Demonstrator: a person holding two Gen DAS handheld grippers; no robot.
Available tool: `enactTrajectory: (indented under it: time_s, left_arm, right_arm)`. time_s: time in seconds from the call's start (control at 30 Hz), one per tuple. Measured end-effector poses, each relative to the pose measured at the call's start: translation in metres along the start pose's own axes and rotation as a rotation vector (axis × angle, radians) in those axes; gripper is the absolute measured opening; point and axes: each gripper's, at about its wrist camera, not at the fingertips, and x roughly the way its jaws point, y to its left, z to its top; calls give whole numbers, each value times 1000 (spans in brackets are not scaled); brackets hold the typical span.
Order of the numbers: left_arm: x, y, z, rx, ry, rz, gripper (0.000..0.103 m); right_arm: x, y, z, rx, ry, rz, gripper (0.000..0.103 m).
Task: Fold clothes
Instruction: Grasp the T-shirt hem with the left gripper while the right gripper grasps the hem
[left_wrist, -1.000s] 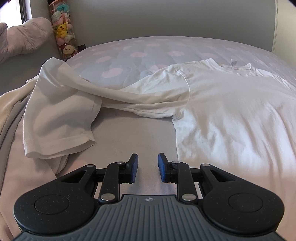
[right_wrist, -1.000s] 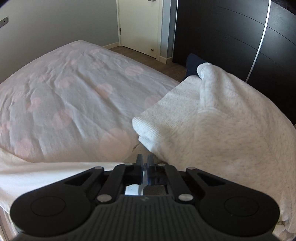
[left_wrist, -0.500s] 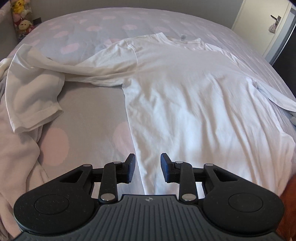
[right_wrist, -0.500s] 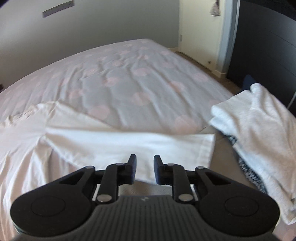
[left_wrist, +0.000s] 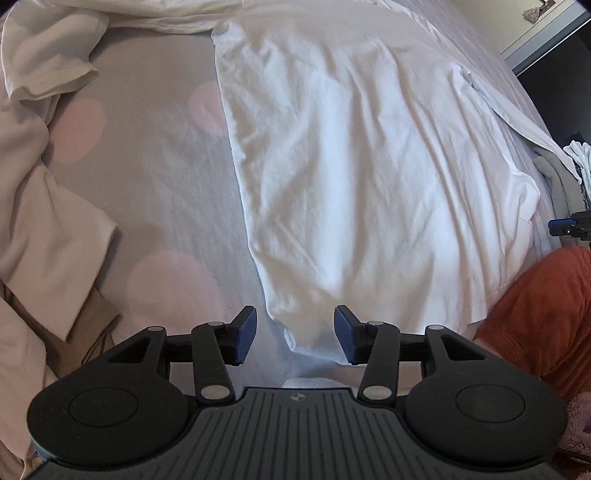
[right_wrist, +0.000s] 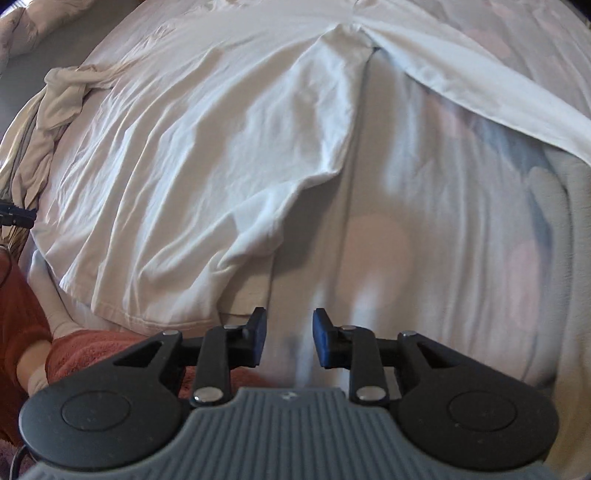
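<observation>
- No word, brand, number or sign could be read in either view.
- The only mark was a small round emblem, a circle split into quarters, on the grey ribbed body of the left gripper (left_wrist: 294, 337); it carried no letters.
- A like emblem sat on the ribbed body of the right gripper (right_wrist: 289, 336); it was blurred and gave no letters either.
- The white T-shirt (left_wrist: 362, 155) showed no print or legible tag; the spotted bedsheet (left_wrist: 155, 177) bore only pale pink dots.
</observation>
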Motion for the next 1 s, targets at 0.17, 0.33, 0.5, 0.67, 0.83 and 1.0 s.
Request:
enactTrajectory:
  time_s: [0.17,0.33,0.5,0.67,0.83,1.0]
  left_arm:
    - [2,-6,-6,39,22,-16,49]
    - [14,-10,-1,68,76,-24,51]
    - [26,-13,8,85,90,-40,50]
    - [25,-17,7,93,100,-37,10]
    - [1,-19,2,80,49,-47,5]
    - [-13,-23,1,64,62,-33,4]
  right_arm:
    - [29,14,18,-4,60,5,37]
    - [45,22,25,-39,134,10,36]
    - [49,25,26,-57,134,8,10]
    - [29,28,17,-61,129,-8,8]
    - [-9,22,5,-42,147,-43,8]
    - [-21,9,-4,31,193,1,7]
